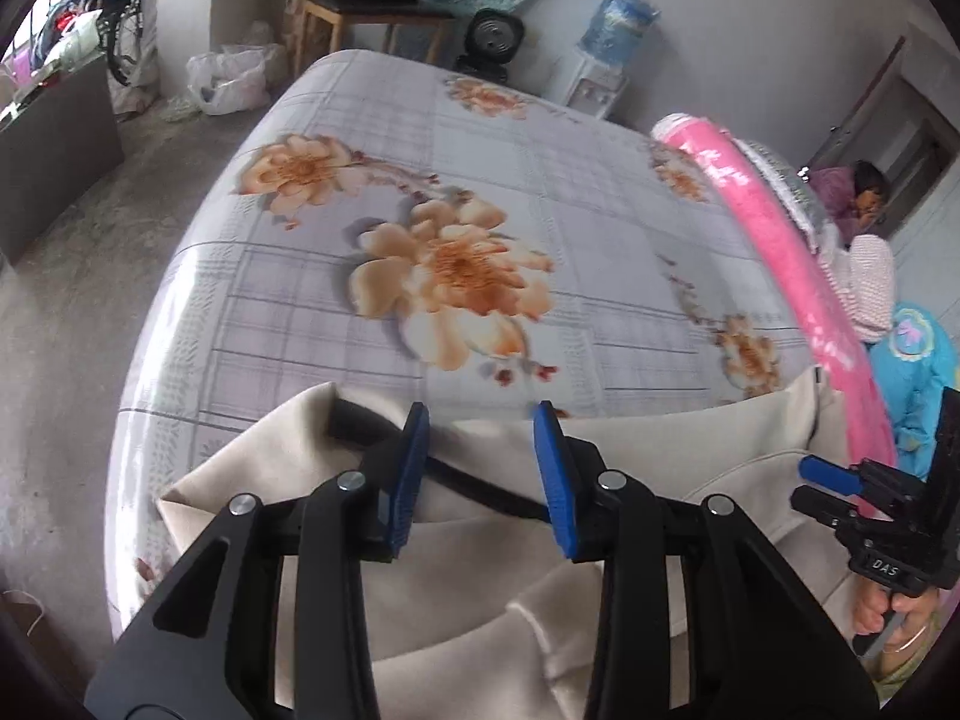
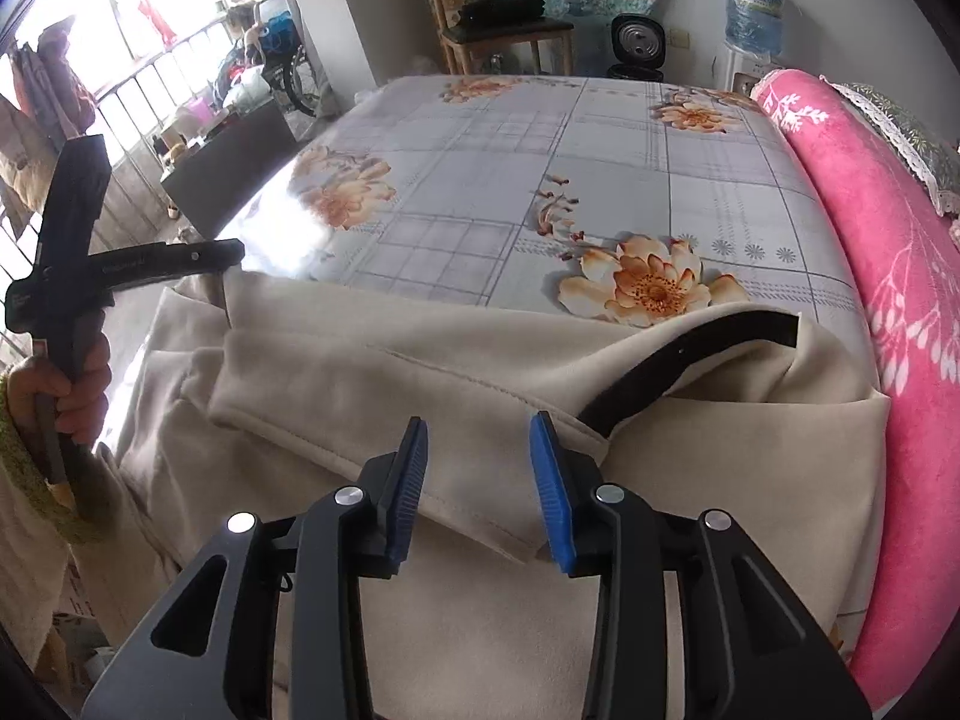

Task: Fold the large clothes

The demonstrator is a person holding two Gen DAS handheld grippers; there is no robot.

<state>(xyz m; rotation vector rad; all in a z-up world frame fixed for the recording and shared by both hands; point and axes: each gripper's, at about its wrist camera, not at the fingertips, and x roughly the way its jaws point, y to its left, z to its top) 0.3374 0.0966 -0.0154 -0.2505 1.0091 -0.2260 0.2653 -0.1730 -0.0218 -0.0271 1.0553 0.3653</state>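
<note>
A large beige garment (image 1: 660,456) (image 2: 420,372) lies crumpled along the near edge of a bed with a floral sheet (image 1: 480,180) (image 2: 480,180). A black belt (image 2: 708,342) (image 1: 480,486) runs out of its folds. My left gripper (image 1: 483,462) hovers over the garment's left part, jaws apart, with cloth and belt showing below the gap and nothing pinched. My right gripper (image 2: 480,474) stands open above a folded hem near the belt. Each gripper shows in the other's view: the right gripper (image 1: 810,486) at the far right, the left gripper (image 2: 234,252) at the garment's far left corner, each held by a hand.
A rolled pink blanket (image 1: 774,240) (image 2: 870,240) lines the bed's right side. Past the bed stand a wooden chair (image 2: 498,18), a fan (image 2: 636,42) and a water dispenser (image 2: 753,6). Two people (image 1: 852,192) are at the right. Concrete floor (image 1: 60,300) and a dark cabinet (image 1: 54,138) lie left.
</note>
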